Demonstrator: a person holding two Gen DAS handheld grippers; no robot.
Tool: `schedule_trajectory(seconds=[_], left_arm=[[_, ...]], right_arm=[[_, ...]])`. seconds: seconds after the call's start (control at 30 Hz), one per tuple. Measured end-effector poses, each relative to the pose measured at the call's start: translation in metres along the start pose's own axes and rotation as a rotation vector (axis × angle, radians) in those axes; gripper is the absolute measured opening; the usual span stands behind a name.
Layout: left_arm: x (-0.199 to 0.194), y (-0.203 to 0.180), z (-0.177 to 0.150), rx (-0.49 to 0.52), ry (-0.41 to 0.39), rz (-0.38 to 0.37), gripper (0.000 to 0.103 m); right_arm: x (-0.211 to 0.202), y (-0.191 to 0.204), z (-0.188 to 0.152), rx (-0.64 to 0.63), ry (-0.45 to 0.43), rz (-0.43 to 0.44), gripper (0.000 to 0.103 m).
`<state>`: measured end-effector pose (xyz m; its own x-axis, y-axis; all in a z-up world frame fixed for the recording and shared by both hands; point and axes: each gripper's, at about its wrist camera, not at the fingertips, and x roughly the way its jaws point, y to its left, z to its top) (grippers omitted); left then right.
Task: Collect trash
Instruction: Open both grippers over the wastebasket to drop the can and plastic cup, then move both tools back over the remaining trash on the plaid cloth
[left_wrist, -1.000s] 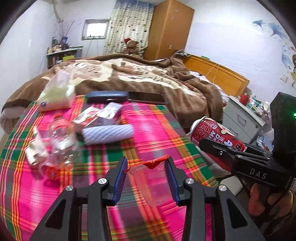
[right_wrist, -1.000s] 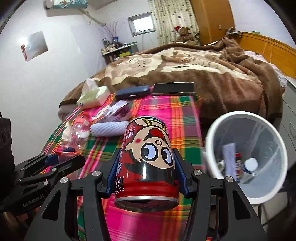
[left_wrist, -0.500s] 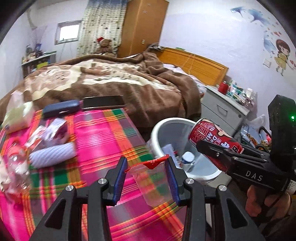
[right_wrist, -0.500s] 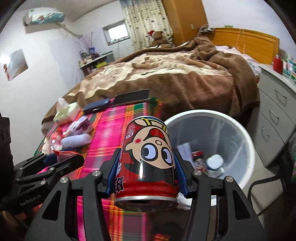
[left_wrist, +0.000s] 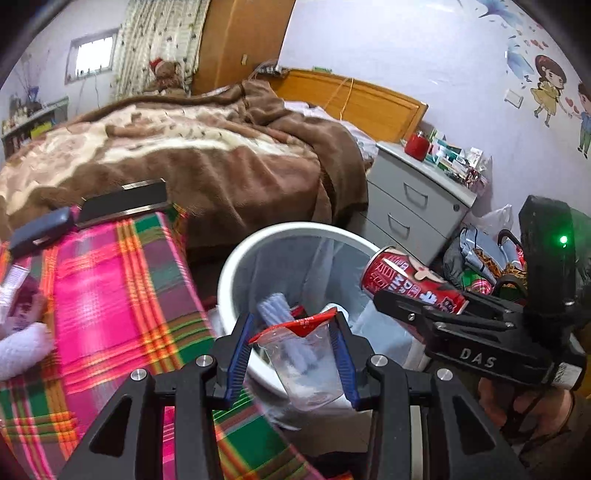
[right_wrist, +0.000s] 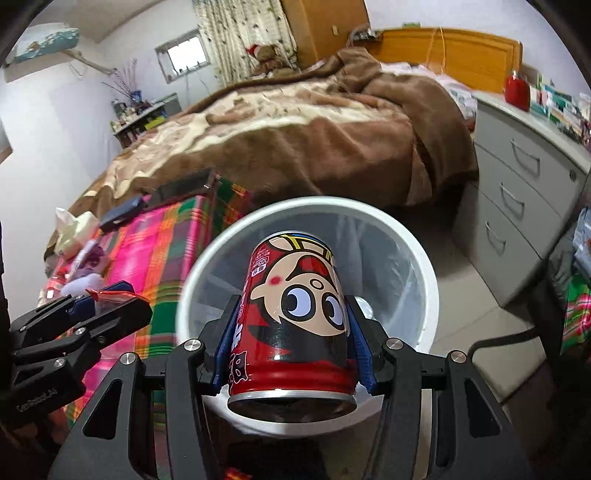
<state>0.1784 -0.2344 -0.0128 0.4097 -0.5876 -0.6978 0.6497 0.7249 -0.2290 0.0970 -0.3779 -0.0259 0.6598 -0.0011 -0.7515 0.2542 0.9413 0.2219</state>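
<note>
Left tongs (left_wrist: 291, 354) grip clear cup (left_wrist: 306, 365), right tongs (right_wrist: 291, 343) grip red can (right_wrist: 295, 317), both over white bin (right_wrist: 417, 258).

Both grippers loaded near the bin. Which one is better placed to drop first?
Right. Its red can sits framed inside the white bin's rim. The left gripper, holding the clear plastic cup, looks closer to the bin's near edge by the plaid table.

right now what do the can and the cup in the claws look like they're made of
Can: probably aluminium, glossy printed red skin, bare silvery rim at its base. Cup: thin clear plastic, since the bin contents show through it; its torn red film lid looks like plastic or foil.
</note>
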Motion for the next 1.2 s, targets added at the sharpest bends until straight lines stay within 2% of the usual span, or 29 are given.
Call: schedule_trajectory(seconds=[0.1,0.27,0.33,0.37,0.4,0.57,0.83,1.2], left_arm=[[0.016,-0.008,0.004,0.033,0.014,0.004,0.042],[0.043,-0.009,0.009,0.019,0.059,-0.025,0.043],[0.049,-0.008,0.008,0.010,0.068,-0.023,0.049],[0.051,-0.006,0.008,0.003,0.071,-0.025,0.057],[0.052,-0.005,0.007,-0.002,0.072,-0.030,0.060],[0.051,-0.002,0.006,-0.008,0.063,-0.030,0.060],[0.024,0.004,0.002,-0.025,0.025,-0.005,0.060],[-0.041,0.034,-0.016,-0.072,-0.060,0.079,0.060]], right_arm=[[0.011,-0.007,0.000,-0.002,0.034,-0.018,0.054],[0.024,-0.015,0.001,-0.013,0.082,-0.028,0.054],[0.024,-0.016,0.001,-0.020,0.078,-0.045,0.055],[0.023,-0.017,0.001,-0.020,0.070,-0.044,0.055],[0.022,-0.018,0.001,-0.015,0.064,-0.037,0.055],[0.019,-0.022,0.002,0.004,0.058,-0.033,0.055],[0.007,-0.010,0.004,-0.008,0.021,-0.038,0.055],[-0.011,0.022,0.005,-0.031,-0.044,0.015,0.055]])
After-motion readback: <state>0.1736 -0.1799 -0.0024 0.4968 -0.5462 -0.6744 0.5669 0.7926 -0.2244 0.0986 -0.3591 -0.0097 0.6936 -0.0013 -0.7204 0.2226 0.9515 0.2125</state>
